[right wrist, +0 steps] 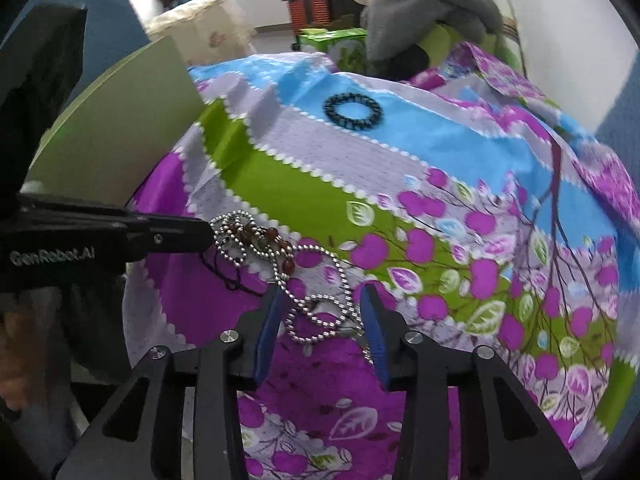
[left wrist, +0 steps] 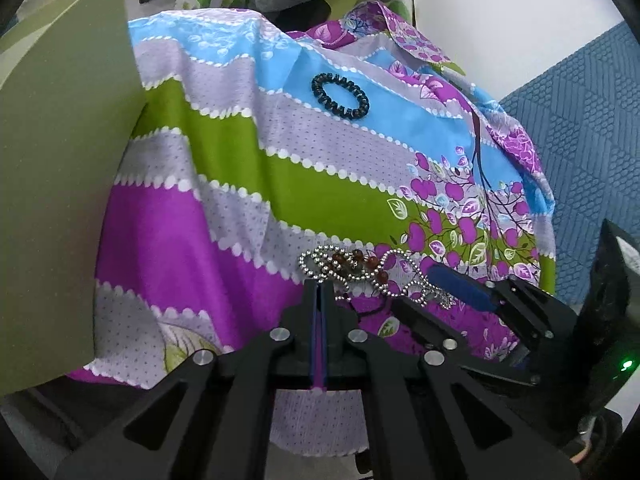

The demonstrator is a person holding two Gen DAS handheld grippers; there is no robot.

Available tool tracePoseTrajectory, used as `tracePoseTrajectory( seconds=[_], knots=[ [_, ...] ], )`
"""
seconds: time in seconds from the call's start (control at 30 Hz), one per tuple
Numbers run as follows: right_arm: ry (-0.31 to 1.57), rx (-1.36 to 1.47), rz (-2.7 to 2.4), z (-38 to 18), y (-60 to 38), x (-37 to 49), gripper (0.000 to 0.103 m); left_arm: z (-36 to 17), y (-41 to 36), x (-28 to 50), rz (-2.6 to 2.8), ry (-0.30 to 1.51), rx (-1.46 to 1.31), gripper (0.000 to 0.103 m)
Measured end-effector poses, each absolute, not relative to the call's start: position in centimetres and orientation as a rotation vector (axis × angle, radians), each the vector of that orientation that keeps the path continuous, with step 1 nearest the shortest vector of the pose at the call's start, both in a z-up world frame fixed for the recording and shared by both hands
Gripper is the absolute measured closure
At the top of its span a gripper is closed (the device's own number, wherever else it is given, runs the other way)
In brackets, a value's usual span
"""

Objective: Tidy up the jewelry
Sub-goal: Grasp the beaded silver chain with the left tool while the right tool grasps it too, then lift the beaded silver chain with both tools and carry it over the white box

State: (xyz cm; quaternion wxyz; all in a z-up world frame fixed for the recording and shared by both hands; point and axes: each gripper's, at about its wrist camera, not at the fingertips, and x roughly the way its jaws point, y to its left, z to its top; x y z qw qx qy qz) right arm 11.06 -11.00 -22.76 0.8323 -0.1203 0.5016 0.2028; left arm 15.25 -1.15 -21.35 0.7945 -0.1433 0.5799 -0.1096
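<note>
- In the left wrist view, our left gripper (left wrist: 319, 286) has its fingers pressed fully together, with only the blue pad strip showing as a thin line between them. Its tips sit at the near edge of the tangle, where the silver ball chain (left wrist: 384, 276) loops around the brown bead strand (left wrist: 360, 259). We cannot tell whether a strand is actually pinched there, since the tips hide the contact. We judge the left gripper is placed there to anchor one end of the knot.
- Also in this view, our right gripper (left wrist: 452, 296) comes in from the right with its blue pad lying over the far end of the chain.
- The black spiral hair tie (left wrist: 340, 95) lies apart, well up the patterned cloth (left wrist: 240, 184), on a blue band. It looks already sorted away from the tangle. A pale green board (left wrist: 68, 160) stands at the left.
- In the right wrist view, our right gripper (right wrist: 320, 320) has its fingers apart, straddling a loop of the ball chain (right wrist: 316, 304) without pressing it. We judge it is set to close on that loop, so the chain can be drawn away from the beads (right wrist: 272, 236).
- The left gripper (right wrist: 204, 234) reaches in from the left, its closed tips touching the knotted end.
</note>
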Motion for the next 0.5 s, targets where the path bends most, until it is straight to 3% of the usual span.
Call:
tracePoseTrajectory(
  seconds=[0.17, 0.27, 0.5],
  knots=[
    [1.030, -0.348, 0.415, -23.4, -10.2, 10.7, 0.071, -20.8, -0.8, 14.9, -0.240, 1.237, -0.322, 0.103],
    [1.036, -0.321, 0.384, -23.3, -10.6, 11.2, 0.093, -20.6, -0.7, 14.8, -0.240, 1.234, -0.328, 0.103],
    [1.047, -0.209, 0.318, -22.1, -12.4, 11.7, 0.101, -20.0, -0.2, 14.0, -0.245, 1.234, -0.343, 0.103]
  ],
)
